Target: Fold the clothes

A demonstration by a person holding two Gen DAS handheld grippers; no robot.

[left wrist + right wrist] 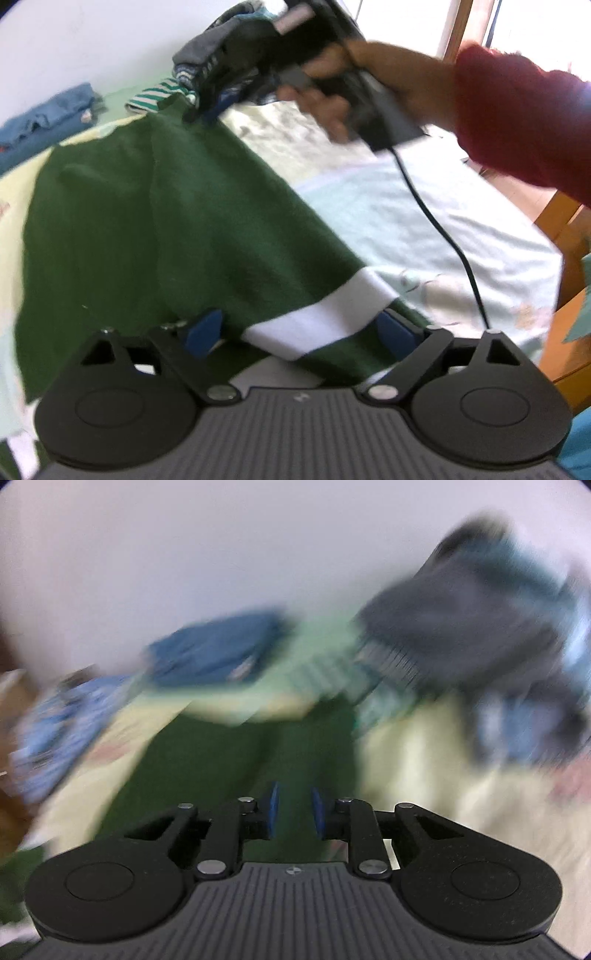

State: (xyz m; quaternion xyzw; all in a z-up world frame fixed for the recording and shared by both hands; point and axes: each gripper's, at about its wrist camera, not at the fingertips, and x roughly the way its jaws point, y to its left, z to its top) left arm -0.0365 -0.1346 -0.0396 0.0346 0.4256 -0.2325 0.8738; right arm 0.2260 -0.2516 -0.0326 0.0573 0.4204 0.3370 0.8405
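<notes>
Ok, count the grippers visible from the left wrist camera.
2: the left gripper at the bottom edge over the green garment; the right gripper at the garment's far corner, held by a hand.

- Your green shirt (155,221) lies spread on the bed, mostly flat with soft creases running along its length.
- Its white band (325,317) crosses the near end, at a slant.
- The far corner is lifted slightly off the bed, near the heap of clothes.
- In the right wrist view the shirt (236,775) shows only as a blurred dark green patch.
</notes>
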